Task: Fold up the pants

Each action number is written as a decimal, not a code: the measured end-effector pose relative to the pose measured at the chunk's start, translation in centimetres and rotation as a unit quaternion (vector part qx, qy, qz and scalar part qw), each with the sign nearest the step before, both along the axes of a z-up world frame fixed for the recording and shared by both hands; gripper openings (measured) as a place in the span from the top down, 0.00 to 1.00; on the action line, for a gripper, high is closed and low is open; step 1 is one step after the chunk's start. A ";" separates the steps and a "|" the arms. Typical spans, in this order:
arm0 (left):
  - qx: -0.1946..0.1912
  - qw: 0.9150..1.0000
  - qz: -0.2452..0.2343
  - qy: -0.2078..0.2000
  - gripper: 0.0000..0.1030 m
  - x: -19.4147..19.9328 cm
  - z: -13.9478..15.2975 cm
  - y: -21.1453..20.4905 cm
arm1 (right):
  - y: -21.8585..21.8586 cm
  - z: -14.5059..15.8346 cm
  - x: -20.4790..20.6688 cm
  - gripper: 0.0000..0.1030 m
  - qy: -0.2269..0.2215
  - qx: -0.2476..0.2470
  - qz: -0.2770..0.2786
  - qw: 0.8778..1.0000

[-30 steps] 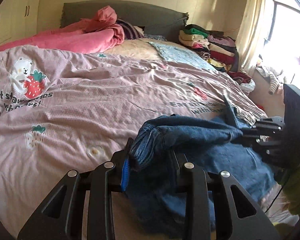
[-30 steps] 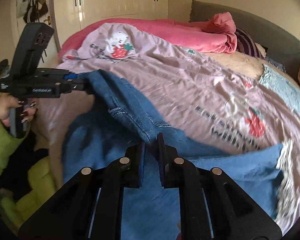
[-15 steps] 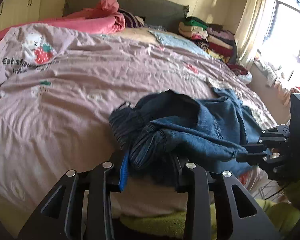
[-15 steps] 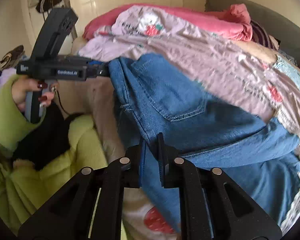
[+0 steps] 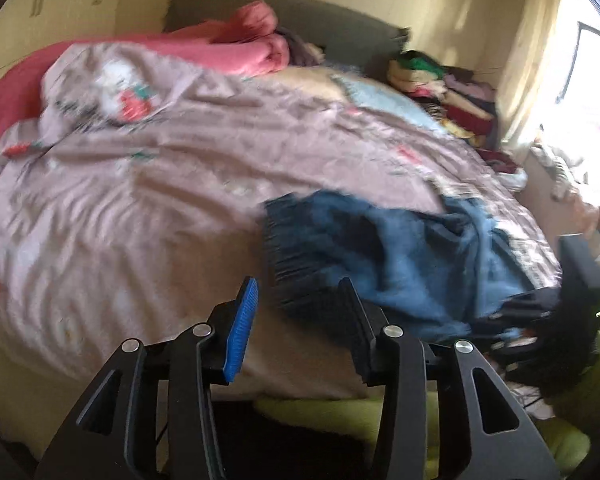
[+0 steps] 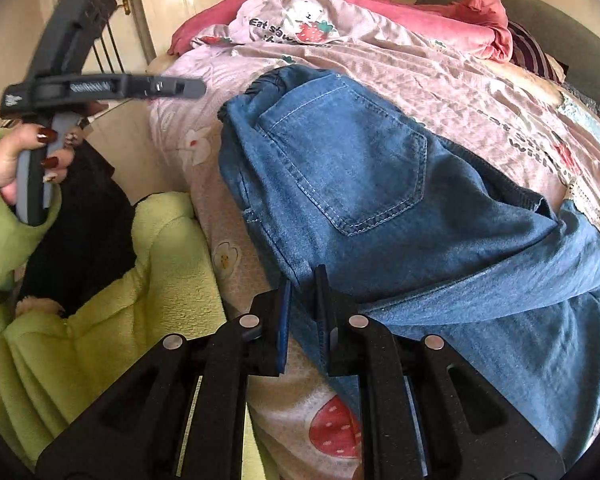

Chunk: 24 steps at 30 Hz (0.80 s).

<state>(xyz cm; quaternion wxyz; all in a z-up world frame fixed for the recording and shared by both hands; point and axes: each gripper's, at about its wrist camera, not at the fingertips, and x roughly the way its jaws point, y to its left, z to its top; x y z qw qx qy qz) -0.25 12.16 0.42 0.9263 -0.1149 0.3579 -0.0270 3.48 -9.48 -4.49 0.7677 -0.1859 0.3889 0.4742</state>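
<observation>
- While the pants (image 6: 340,184) lay bunched at the bed's (image 6: 460,80) near edge, their length ran right from the waistband.
- I had my right gripper (image 6: 302,292) pinched on their near hem.
- My left gripper (image 5: 296,304), jaws just opening and empty, sat beside the waistband (image 5: 288,240).

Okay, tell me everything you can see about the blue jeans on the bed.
The jeans are soft mid-blue denim with pale stitching, a back patch pocket facing up and a gathered elastic waistband at the far end. They lie bunched and partly folded on the pink strawberry-print duvet at the bed's near edge. The right gripper is shut on their near edge; the left gripper, just opening, holds nothing.
</observation>
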 end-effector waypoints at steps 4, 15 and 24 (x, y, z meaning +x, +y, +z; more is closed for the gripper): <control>0.007 0.998 -0.057 0.009 0.62 2.9 -0.7 -3.8 | -0.1 -0.3 -0.2 0.92 0.010 0.004 -0.002 1.000; 0.049 0.996 -0.067 0.042 0.62 4.8 -5.6 -4.9 | -3.1 2.8 1.4 0.68 0.009 0.065 -0.072 0.995; 0.045 0.996 -0.074 0.035 0.62 4.3 -5.7 -5.1 | -0.7 -1.9 3.6 0.57 0.041 -0.017 -0.115 0.992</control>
